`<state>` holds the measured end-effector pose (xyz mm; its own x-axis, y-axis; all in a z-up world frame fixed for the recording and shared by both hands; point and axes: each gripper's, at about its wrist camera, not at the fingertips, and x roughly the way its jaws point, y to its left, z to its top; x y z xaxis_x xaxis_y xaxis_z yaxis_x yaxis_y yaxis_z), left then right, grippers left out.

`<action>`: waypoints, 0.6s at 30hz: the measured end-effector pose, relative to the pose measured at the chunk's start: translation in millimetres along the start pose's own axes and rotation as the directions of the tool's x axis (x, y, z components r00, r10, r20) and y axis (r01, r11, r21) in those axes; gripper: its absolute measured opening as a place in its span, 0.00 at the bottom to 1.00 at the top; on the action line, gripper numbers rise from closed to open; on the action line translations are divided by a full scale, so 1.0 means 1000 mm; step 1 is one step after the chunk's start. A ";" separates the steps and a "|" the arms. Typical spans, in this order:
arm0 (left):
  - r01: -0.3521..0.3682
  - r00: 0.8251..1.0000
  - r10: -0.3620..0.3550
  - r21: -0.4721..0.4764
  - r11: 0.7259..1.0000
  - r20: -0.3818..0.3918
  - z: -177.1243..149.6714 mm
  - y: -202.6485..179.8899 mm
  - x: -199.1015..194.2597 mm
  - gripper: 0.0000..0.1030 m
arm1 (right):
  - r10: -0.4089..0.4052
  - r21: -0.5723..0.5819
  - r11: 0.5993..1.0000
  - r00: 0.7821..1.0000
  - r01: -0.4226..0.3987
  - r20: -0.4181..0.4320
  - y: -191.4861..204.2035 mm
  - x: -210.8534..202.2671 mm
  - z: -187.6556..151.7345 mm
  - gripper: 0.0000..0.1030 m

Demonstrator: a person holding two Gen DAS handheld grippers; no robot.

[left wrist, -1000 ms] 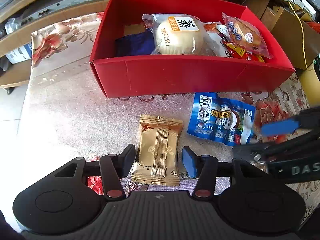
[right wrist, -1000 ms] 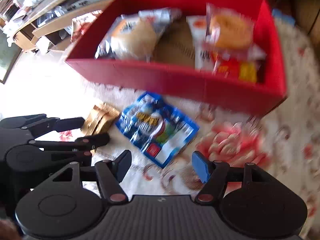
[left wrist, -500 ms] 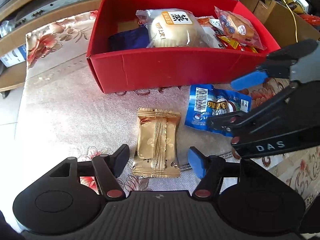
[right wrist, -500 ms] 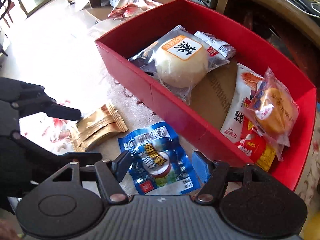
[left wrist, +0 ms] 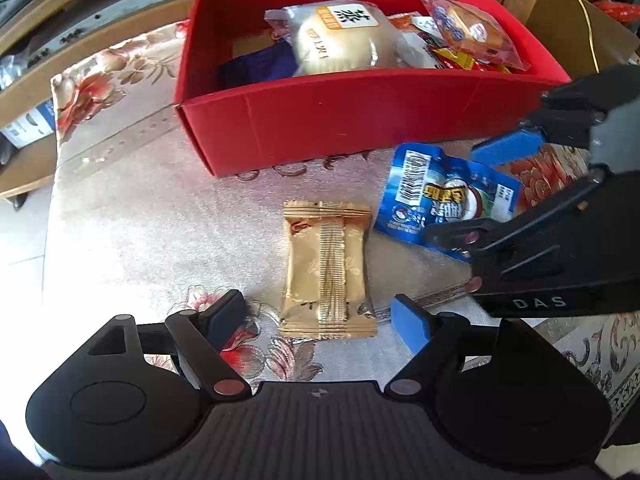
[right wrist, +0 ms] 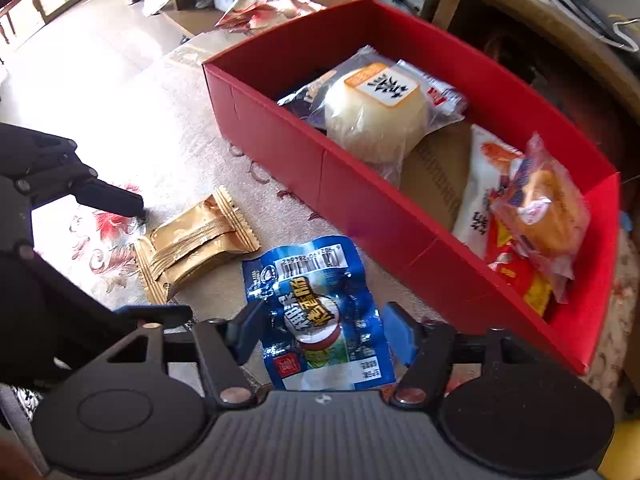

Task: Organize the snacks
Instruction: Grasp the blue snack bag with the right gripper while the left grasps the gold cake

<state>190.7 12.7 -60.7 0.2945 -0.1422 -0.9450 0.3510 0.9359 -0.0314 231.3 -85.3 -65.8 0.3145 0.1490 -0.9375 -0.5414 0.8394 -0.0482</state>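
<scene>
Two packets lie on the cloth before the red box [left wrist: 360, 120]: one gold packet [left wrist: 326, 276], one blue packet [right wrist: 316, 312]. Your left gripper [left wrist: 318, 314], angled steeply down, is opening astride the gold. Your right gripper [right wrist: 320, 332] is closing around the blue, pads not yet pressing.

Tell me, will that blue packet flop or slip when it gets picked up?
Probably floppy: the blue packet lies flat and creased on the cloth. Its glossy film may be slippery. The right gripper has its jaws closing around the bulging middle, likely a firmer hold.
</scene>
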 end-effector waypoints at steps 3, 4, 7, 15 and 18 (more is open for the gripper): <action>-0.002 1.000 0.003 -0.019 1.000 0.001 0.002 0.005 0.000 0.83 | -0.007 0.029 1.000 1.000 0.008 -0.008 -0.001 -0.007 -0.007 0.45; 0.000 1.000 0.000 -0.026 1.000 0.003 0.004 0.006 0.001 0.83 | -0.010 0.044 0.999 1.000 0.011 -0.020 -0.001 -0.003 -0.008 0.44; -0.002 1.000 0.002 -0.031 1.000 0.007 0.010 0.005 0.005 0.83 | 0.006 0.083 0.997 1.000 -0.003 -0.030 -0.009 -0.009 -0.018 0.44; -0.042 0.999 0.044 -0.064 0.997 0.024 0.013 0.004 0.006 0.69 | -0.005 0.124 0.992 1.000 0.004 0.009 -0.017 -0.014 -0.008 0.56; -0.048 0.998 0.051 -0.085 0.995 0.029 0.014 0.009 0.005 0.61 | 0.024 0.104 0.994 1.000 -0.024 0.002 -0.010 -0.012 -0.002 0.62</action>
<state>207.6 16.2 -61.4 0.3378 -0.1041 -0.9355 0.2594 0.9657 -0.0138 231.1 -96.8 -54.8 0.3025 0.1702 -0.9378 -0.4649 0.8853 0.0107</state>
